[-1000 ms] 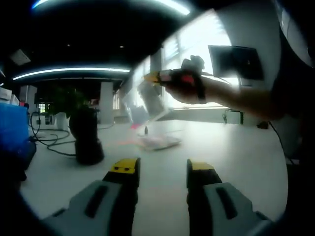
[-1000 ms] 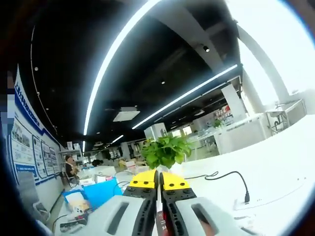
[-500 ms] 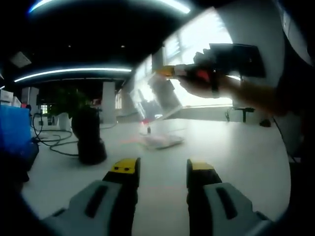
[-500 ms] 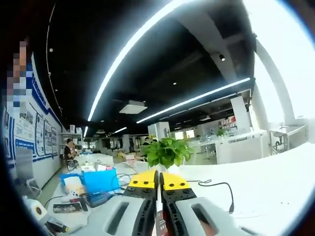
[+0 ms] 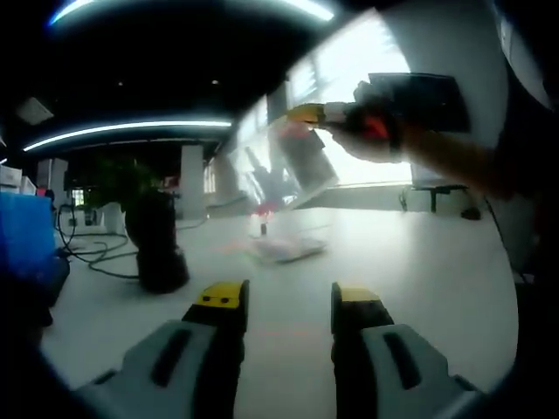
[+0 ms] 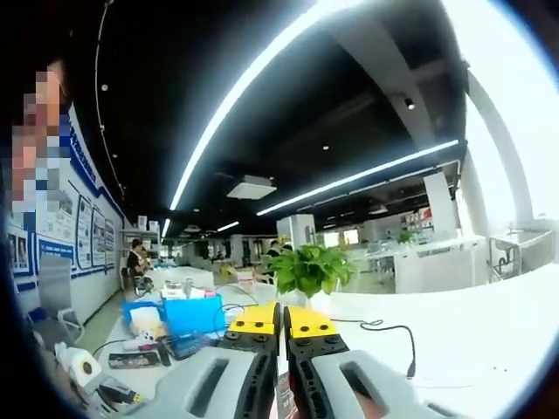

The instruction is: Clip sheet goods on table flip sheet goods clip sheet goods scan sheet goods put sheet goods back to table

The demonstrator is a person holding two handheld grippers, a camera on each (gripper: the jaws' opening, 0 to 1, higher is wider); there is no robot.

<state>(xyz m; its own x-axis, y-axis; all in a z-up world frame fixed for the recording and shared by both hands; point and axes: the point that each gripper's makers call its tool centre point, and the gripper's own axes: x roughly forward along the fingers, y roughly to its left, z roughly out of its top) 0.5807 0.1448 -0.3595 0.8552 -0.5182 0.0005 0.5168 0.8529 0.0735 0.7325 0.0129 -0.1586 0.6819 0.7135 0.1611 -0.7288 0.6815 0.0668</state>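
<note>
While held aloft: thin translucent plastic sheet (image 5: 293, 166), pinched by right gripper (image 5: 316, 113), hangs above the black scanner (image 5: 157, 240).
Left gripper (image 5: 286, 298): spread, empty, low over white worktop (image 5: 419, 271).

This is a big open office with a dark ceiling (image 6: 288, 105). Long bright strip lights (image 6: 253, 96) run across it. Wide white tables (image 6: 489, 323) stretch far back. A leafy green plant (image 6: 307, 266) stands on one of them, and a thin black cable (image 6: 389, 330) lies beside it. A blue box (image 6: 194, 312) sits near the left wall, where posters (image 6: 87, 244) hang. Bright windows (image 5: 349, 78) glow beyond a big white table (image 5: 419, 271). A dark screen (image 5: 428, 92) hangs up there.
</note>
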